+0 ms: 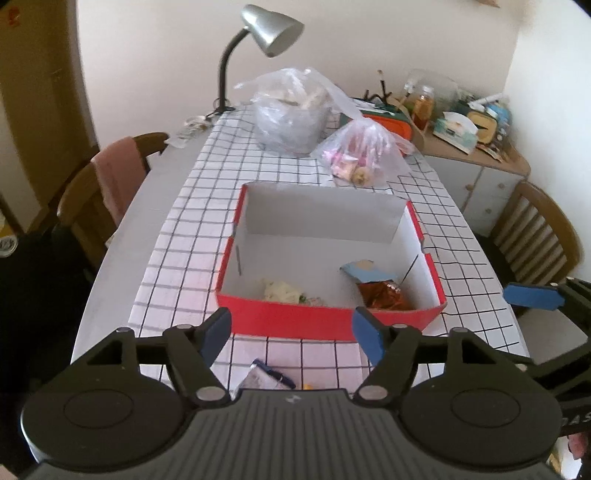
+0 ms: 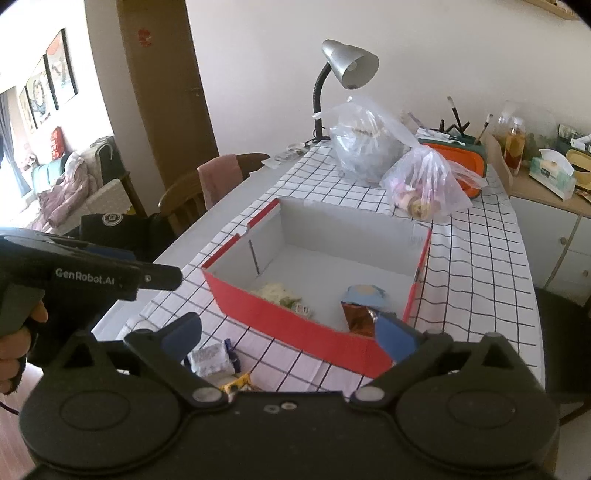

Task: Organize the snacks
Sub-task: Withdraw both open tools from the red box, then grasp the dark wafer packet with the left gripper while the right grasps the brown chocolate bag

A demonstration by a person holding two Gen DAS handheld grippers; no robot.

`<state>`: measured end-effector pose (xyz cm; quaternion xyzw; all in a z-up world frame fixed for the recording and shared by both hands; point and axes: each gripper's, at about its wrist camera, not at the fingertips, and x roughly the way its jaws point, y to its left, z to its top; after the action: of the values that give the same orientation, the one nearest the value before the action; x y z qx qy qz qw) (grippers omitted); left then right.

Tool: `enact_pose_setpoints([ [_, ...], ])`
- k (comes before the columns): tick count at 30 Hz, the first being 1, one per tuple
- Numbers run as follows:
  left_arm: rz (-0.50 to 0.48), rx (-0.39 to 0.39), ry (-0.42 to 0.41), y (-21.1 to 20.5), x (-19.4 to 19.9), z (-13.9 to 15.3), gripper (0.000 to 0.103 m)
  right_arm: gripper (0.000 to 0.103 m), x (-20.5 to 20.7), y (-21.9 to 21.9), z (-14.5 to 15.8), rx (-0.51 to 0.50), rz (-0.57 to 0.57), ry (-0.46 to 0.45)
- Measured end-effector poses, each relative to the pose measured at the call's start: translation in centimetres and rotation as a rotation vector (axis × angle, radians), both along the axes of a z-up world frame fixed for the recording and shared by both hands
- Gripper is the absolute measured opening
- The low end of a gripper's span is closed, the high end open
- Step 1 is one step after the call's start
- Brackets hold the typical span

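A red box (image 1: 288, 321) (image 2: 295, 328) with a white inside stands on the checked tablecloth. In it lie a pale snack pack (image 1: 282, 291) (image 2: 277, 291) at the near left and a brown-and-blue snack bag (image 1: 380, 288) (image 2: 360, 306) at the near right. A silver-wrapped snack (image 1: 264, 376) (image 2: 212, 360) and a yellow one (image 2: 236, 384) lie on the cloth in front of the box. My left gripper (image 1: 291, 332) hangs open above the box's near wall, nothing between its blue pads. My right gripper (image 2: 288, 332) is open wide beside it, also empty.
Two clear plastic bags (image 1: 291, 110) (image 1: 364, 155) with food sit beyond the box, near a silver desk lamp (image 1: 269, 29). Wooden chairs (image 1: 96, 192) (image 1: 535, 229) flank the table. A cluttered sideboard (image 1: 472, 147) stands at the right. A hand (image 2: 22, 332) holds the left gripper's body.
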<state>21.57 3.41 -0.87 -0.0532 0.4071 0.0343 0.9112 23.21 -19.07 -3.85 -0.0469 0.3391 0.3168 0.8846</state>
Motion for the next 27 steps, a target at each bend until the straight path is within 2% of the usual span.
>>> enact_pose_setpoints([
  [6,0.04,-0.036,0.024,1.4,-2.7,-1.5,0.076,0.103,-1.7,-0.7,-1.7,-0.016,-0.012,0.02],
  [14,0.088,-0.076,0.088,4.6,-5.3,-4.8,0.077,0.103,-3.7,-1.4,-5.9,-0.025,-0.097,0.087],
  [20,0.104,-0.105,0.167,6.4,-5.7,-7.7,0.077,0.102,-4.0,-2.1,-9.0,-0.032,-0.149,0.154],
  [27,0.114,-0.11,0.23,7.3,-5.3,-11.0,0.077,0.096,-3.2,-1.5,-12.1,-0.054,-0.175,0.223],
])
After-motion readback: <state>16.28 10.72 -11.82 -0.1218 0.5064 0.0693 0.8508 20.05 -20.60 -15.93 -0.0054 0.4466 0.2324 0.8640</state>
